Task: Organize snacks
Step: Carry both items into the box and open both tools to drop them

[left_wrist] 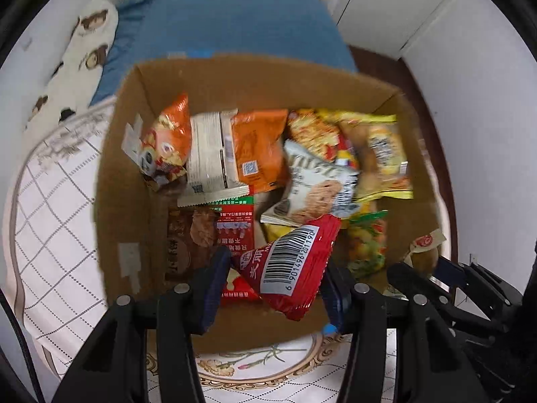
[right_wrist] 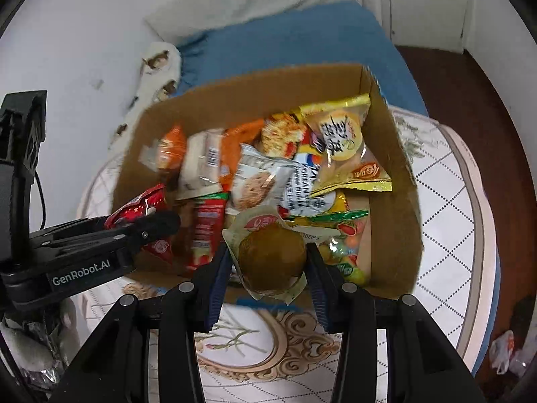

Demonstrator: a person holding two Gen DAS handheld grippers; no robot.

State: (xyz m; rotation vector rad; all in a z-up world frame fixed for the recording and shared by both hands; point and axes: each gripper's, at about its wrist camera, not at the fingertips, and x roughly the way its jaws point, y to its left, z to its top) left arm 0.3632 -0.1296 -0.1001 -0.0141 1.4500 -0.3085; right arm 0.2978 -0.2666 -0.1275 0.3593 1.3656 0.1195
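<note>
In the left wrist view, the left claw (left_wrist: 273, 285) is closed on a red packet (left_wrist: 293, 268) with a barcode; both blue pads press its sides. The packet hangs above the near part of the cardboard box (left_wrist: 134, 168), which is full of other snacks and stands on a counter (left_wrist: 50, 218) with a patterned cloth. The long axis of the packet runs away from the claw, slanting toward the far right, and its lower end sticks out toward the camera. In the right wrist view, the right claw (right_wrist: 268, 265) is closed on a round brown cake (right_wrist: 272, 262) in a clear wrapper, directly between its pads and above the near edge of the box. The left claw with the red packet is on the left, just beside. I judge both packets are lifted out for sorting; each hand already has its own thing.
</note>
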